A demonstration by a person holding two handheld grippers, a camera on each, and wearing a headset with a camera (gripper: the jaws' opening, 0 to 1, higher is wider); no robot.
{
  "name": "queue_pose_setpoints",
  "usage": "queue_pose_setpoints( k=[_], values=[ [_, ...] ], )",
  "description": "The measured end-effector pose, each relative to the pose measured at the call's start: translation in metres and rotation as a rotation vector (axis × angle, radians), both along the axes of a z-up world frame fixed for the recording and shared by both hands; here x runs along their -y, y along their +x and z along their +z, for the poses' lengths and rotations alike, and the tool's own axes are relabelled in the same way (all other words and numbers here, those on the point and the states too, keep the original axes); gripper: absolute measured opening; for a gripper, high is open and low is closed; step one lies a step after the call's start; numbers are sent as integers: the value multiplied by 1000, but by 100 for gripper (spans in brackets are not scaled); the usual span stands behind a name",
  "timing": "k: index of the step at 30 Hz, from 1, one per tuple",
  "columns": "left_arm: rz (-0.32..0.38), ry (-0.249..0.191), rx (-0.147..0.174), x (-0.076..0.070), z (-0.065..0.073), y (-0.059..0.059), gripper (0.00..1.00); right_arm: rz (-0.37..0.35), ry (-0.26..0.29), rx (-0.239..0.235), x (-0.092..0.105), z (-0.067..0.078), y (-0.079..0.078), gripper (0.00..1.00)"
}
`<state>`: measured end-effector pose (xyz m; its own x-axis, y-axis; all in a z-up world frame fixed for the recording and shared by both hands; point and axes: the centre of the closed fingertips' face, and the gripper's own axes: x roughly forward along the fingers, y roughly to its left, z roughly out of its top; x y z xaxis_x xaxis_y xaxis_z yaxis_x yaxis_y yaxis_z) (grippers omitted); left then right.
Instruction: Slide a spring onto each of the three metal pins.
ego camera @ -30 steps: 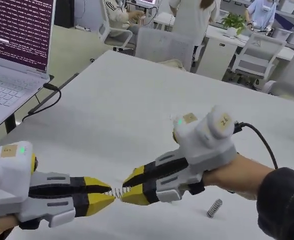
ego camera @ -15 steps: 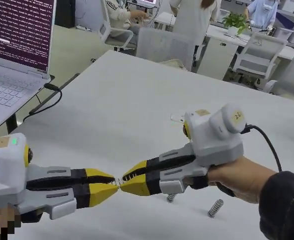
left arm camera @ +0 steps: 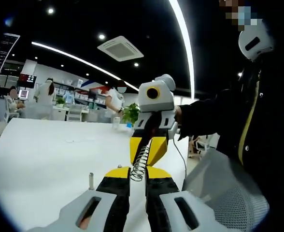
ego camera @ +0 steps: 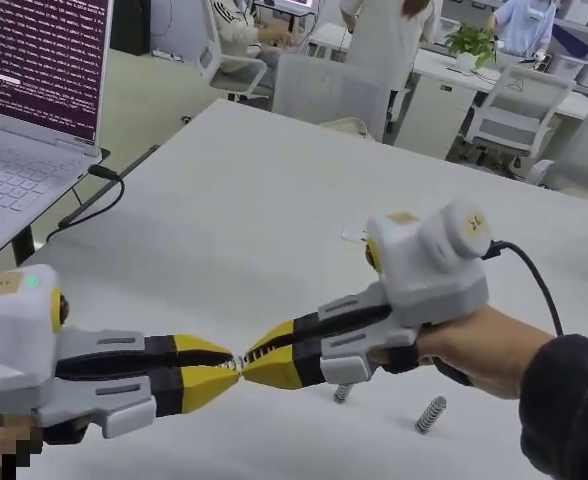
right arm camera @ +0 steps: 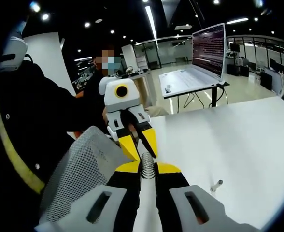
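Note:
A thin metal spring spans the small gap between the two yellow-tipped grippers, low over the white table. My left gripper comes in from the lower left, shut on one end of it. From the right, my right gripper is shut on the other end. In the left gripper view the spring runs from my own jaws up to the right gripper. The right gripper view has the spring at my own tips, facing the left gripper. I cannot make out a pin inside the spring.
A loose spring and a shorter coiled piece lie on the table near the right hand. A small metal pin stands upright on the table; another pin lies there. An open laptop sits at the far left.
The two grippers have closed toward each other, so the visible length of spring between their tips is shorter. The right gripper has lifted slightly, uncovering the short coiled piece beneath it.

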<state>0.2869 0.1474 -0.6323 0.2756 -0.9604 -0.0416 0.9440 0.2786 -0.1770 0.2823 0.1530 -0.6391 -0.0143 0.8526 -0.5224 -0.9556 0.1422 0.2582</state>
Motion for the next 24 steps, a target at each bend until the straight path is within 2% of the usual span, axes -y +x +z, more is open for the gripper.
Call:
queue_pose_setpoints(
  k=[2,3,4,5,6,8,12,14,15,16,17,18,20,24],
  values=[
    [-5,43,26,3,-4,-1,5,14,-41,17,2,-3,0,8],
    [-18,99,48,4,-10,-3,5,13,-50,14,2,-3,0,8],
    [-23,107,58,5,-11,-3,4,19,-70,13,3,-5,-1,8],
    [-28,131,85,8,-13,-5,5,33,-101,25,5,-8,-1,8],
    [-38,152,89,9,-15,-6,6,39,-126,33,7,-11,-2,8],
    [-47,201,122,12,-20,-8,7,54,-146,39,6,-13,-3,8],
    [-56,226,137,15,-26,-9,7,75,-197,51,9,-19,-5,8],
    [-60,252,155,16,-29,-9,6,84,-218,53,9,-20,-6,8],
    [-63,281,171,17,-32,-10,7,89,-233,52,10,-21,-7,8],
    [-65,292,178,17,-34,-10,6,91,-239,55,10,-21,-6,8],
    [-68,327,207,17,-38,-9,7,97,-250,67,10,-21,-6,8],
    [-69,347,217,18,-41,-9,6,105,-266,67,10,-22,-7,8],
    [-64,362,228,20,-44,-7,4,117,-286,77,10,-24,-8,8],
    [-70,370,219,20,-47,-7,3,136,-330,103,11,-27,-10,8]
  ],
)
